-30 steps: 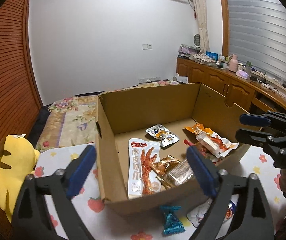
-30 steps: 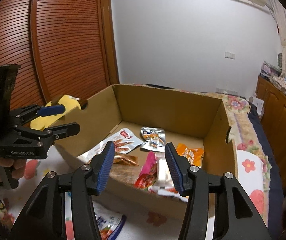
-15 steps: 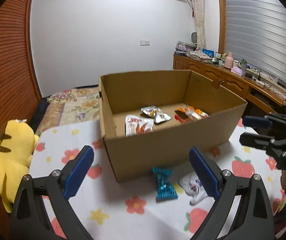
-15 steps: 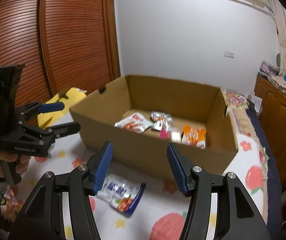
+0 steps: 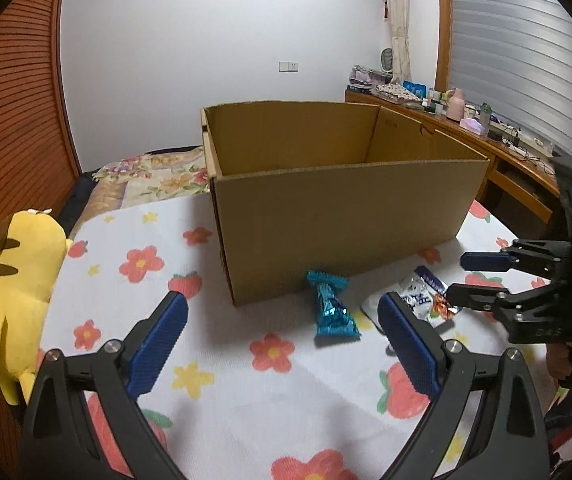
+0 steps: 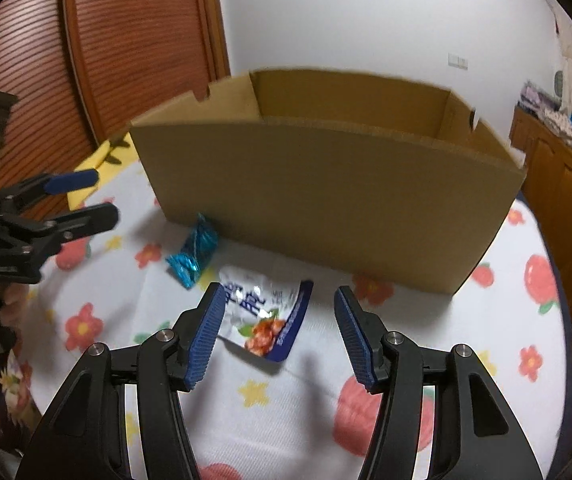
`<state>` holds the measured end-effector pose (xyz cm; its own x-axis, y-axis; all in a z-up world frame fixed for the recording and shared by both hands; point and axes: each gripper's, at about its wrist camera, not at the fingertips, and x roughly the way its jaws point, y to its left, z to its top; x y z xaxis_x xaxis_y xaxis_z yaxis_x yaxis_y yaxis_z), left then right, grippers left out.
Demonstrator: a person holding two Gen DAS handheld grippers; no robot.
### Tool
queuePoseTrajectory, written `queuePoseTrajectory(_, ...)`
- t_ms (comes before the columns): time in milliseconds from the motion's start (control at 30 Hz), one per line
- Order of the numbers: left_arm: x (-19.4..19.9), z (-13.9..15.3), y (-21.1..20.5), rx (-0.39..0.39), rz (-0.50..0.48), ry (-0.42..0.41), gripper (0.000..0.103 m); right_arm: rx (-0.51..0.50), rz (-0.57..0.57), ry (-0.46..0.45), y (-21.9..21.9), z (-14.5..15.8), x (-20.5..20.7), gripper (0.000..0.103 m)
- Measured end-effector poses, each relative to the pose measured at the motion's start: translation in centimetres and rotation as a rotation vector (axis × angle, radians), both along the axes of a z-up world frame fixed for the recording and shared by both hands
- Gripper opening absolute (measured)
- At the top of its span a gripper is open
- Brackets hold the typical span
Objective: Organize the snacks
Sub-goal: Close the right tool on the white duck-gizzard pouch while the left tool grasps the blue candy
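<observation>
A bedroom is surrounding me, and a flower-and-strawberry cloth is covering the surface I am working over. Two snacks are lying on it outside the cardboard box: a blue foil candy leaning against the box's near wall, and just beside it, at its three o'clock, a white pouch with a blue edge lying flat. I judge both are waiting to go into the box, since that is where snacks are being gathered.

My left gripper is hanging with its jaws wide apart and empty, the candy sitting at twelve o'clock ahead of the gap. My right gripper is also standing apart and gripping nothing, its left pad overlapping the pouch's near corner in the right wrist view, so it is probably lining up for that one.

The near wall is hiding the box's floor, so I am unable to tell what is inside. The pouch's print is too blurred to read, and the yellow plush toy at nine o'clock is being cut off by the frame
</observation>
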<state>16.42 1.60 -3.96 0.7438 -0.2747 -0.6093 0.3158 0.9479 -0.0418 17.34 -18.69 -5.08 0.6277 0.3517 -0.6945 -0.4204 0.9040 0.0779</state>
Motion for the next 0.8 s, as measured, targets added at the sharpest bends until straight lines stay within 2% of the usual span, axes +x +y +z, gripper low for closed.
queuePoseTrajectory(367, -0.8, -0.6, 0.5, 0.008, 0.008, 0.021, 0.097, 0.031, -0.012, 0.117, 0.4, -3.0, 2.0, 0.058)
queuePoseTrajectory(533, -0.8, -0.6, 0.4, 0.010, 0.008, 0.025, 0.097, 0.027, -0.002, 0.135, 1.1, -3.3, 2.6, 0.068)
queuePoseTrajectory(800, -0.7, -0.6, 0.0, 0.014, 0.000, 0.026, 0.097, 0.003, 0.017, 0.139, 2.3, -3.5, 3.6, 0.074)
